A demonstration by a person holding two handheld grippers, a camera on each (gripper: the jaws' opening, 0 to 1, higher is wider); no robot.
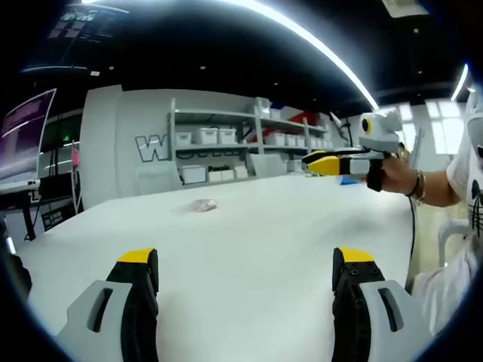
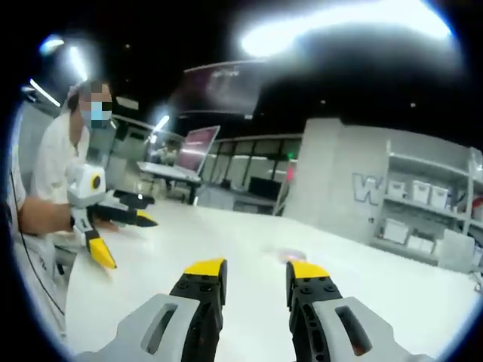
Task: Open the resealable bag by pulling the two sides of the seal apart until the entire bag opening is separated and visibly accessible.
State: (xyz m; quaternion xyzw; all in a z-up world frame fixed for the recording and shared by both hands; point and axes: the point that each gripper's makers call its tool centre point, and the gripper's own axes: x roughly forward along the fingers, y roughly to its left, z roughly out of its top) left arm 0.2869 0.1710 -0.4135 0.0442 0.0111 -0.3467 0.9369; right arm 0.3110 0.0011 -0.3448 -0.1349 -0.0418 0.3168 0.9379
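1. The resealable bag (image 1: 199,205) lies flat on the white table (image 1: 264,249), toward its far edge, well apart from both grippers. It is a small clear packet.
2. In the left gripper view its long axis runs roughly along that far edge. Which end carries the seal cannot be told; the bag is too small and blurred.
3. In the right gripper view the bag (image 2: 288,254) shows as a faint pale patch just beyond the jaw tips.
4. The left gripper (image 1: 245,260) hangs over the table's near part with its jaws spread wide, holding nothing.
5. The right gripper (image 2: 255,273) has its jaws parted by a narrower gap, also empty.
6. No writing on the bag can be read. On the grey wall (image 1: 143,136) behind the shelves (image 1: 241,139), a large "W" is legible; the rest is hidden.
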